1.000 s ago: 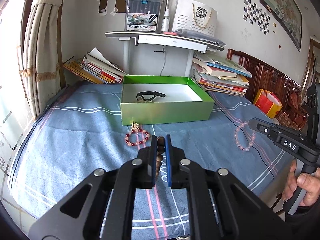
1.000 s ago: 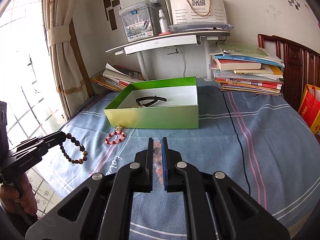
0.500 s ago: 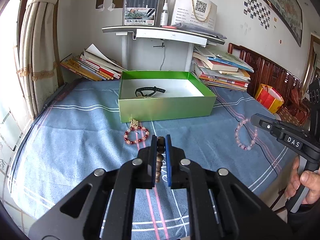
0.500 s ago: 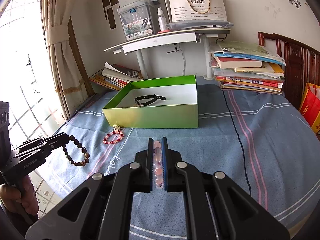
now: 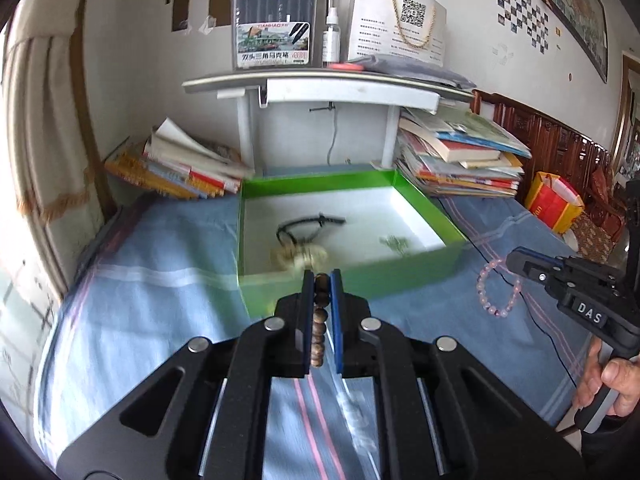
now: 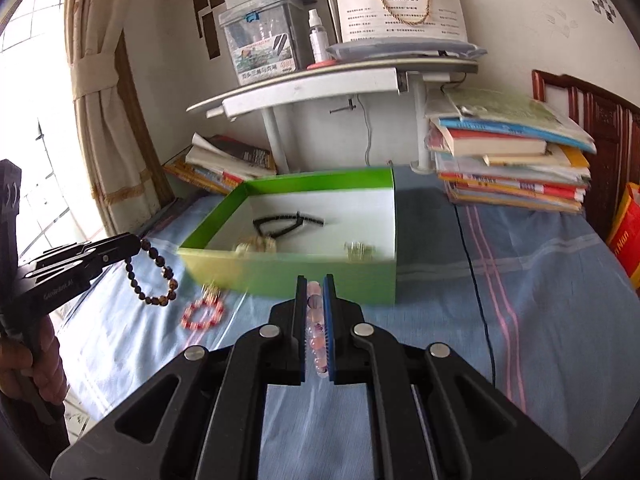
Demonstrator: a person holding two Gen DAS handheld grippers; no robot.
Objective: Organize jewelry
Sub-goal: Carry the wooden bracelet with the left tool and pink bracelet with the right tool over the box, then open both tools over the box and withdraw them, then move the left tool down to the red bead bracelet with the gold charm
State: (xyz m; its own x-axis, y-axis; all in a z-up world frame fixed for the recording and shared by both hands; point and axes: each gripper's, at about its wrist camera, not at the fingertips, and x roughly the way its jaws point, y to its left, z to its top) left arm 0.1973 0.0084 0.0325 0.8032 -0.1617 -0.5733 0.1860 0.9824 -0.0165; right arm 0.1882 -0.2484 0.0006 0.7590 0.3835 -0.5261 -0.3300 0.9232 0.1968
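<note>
My left gripper is shut on a brown wooden bead bracelet, just short of the front wall of the green box. In the right wrist view this bracelet hangs from the left gripper above the blue cloth. My right gripper is shut on a pink bead bracelet, which dangles from its tip to the right of the box. Inside the box lie a black bracelet and two small pale pieces. A red bead bracelet lies on the cloth before the box.
Book stacks stand at the back right and back left. A white shelf stand rises behind the box. A black cable runs across the cloth on the right. A red bag and a curtain flank the table.
Both grippers have moved forward toward the green box, each still carrying its bracelet. The box looms larger and its contents show more. The red bracelet has dropped out of the left wrist view.
</note>
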